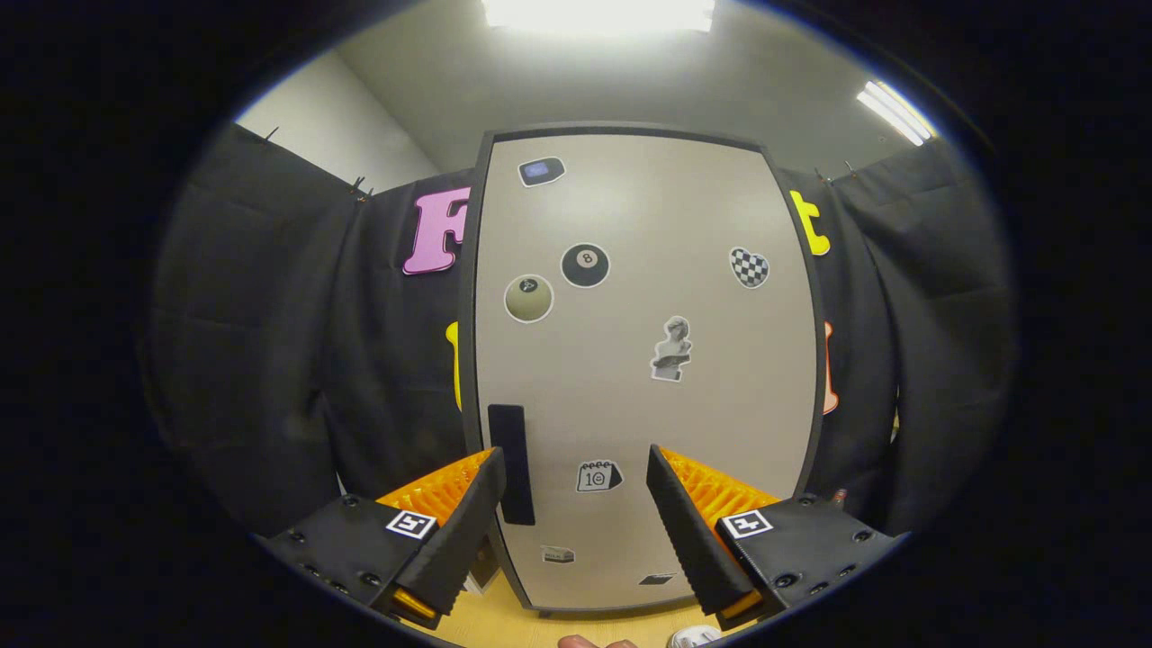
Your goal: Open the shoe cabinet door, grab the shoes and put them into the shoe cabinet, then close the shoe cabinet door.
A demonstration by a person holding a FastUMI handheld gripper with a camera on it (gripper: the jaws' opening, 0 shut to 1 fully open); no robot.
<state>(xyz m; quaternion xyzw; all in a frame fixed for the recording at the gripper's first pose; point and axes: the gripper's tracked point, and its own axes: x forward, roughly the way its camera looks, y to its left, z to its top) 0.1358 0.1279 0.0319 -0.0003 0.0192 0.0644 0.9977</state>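
Observation:
The shoe cabinet [630, 360] stands straight ahead of me, its beige door [720, 396] closed and dotted with several stickers. A dark vertical handle [511, 463] sits near the door's left edge, just beyond and beside my left finger [454, 522]. My gripper [576, 468] is open, its fingers spread wide with nothing between them, pointing at the lower part of the door. A bit of a white shoe [693, 637] peeks out on the floor below the right finger.
Black cloth walls hang on both sides of the cabinet. The floor [504, 621] in front of it is light wood. Part of a hand [594, 642] shows at the bottom, next to the shoe. Ceiling lights glow above.

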